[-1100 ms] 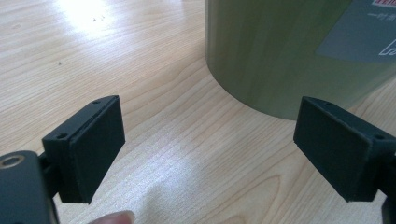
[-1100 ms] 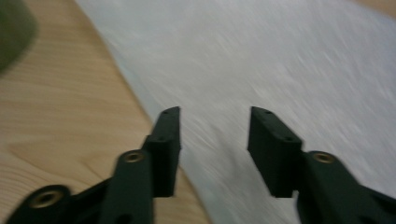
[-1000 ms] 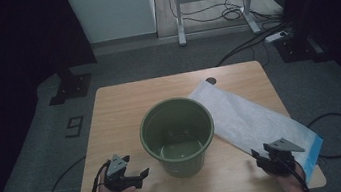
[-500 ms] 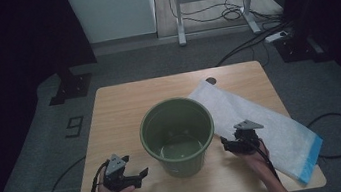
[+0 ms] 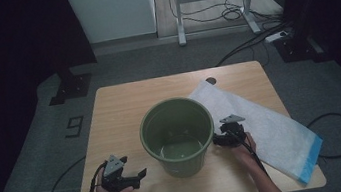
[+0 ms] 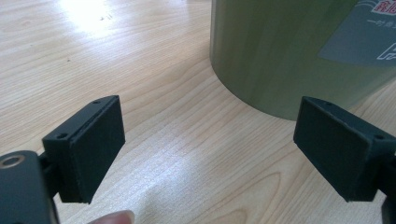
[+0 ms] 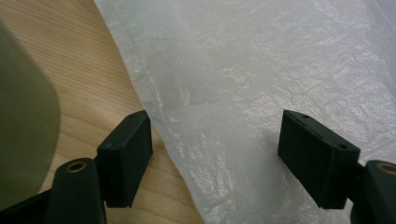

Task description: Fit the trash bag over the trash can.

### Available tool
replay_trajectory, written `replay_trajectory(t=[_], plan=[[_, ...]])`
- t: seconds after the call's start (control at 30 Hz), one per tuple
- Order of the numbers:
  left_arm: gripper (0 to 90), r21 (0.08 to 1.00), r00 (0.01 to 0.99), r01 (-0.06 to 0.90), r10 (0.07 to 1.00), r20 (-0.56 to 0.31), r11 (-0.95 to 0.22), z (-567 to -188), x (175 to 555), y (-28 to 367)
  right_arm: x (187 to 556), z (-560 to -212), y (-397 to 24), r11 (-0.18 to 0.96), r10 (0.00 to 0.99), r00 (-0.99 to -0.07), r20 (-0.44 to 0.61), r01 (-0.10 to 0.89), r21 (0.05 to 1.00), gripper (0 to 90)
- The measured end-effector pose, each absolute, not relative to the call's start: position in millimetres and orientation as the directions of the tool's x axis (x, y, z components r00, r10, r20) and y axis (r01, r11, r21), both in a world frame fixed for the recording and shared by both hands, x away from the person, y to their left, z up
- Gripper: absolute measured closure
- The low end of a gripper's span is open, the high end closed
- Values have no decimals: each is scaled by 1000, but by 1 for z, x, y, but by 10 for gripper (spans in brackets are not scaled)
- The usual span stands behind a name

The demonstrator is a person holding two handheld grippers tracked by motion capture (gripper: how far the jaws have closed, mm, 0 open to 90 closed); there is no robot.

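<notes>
Little looks done: the white plastic bag point(image 5: 258, 126) lies flat on the surface just right of the empty green bin point(image 5: 178, 136), ungrasped, the right gripper point(image 7: 217, 158) having just widened its jaws over the bag's near edge, while the left gripper point(image 6: 210, 154) waits wide open and empty left of the bin.

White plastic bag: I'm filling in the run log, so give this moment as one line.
right claw: open, over white plastic bag edge | left claw: open, empty, beside green bucket | bag flat on table
</notes>
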State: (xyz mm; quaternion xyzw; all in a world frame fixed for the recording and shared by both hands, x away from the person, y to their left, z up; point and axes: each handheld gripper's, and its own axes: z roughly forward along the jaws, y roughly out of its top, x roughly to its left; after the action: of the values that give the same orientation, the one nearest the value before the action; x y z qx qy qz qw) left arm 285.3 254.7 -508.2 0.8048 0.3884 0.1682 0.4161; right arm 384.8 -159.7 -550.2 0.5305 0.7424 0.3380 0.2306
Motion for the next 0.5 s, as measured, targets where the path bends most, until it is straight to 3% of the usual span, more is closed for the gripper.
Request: replay_trajectory(t=[0.2, 0.5], plan=[[89, 801, 638, 488, 768, -55, -348, -508, 285, 257, 386, -552, -162, 208, 949, -314, 2, 634, 745, 304], [91, 800, 640, 490, 766, -60, -347, -508, 285, 256, 387, -550, -177, 179, 964, -264, -8, 630, 756, 712]])
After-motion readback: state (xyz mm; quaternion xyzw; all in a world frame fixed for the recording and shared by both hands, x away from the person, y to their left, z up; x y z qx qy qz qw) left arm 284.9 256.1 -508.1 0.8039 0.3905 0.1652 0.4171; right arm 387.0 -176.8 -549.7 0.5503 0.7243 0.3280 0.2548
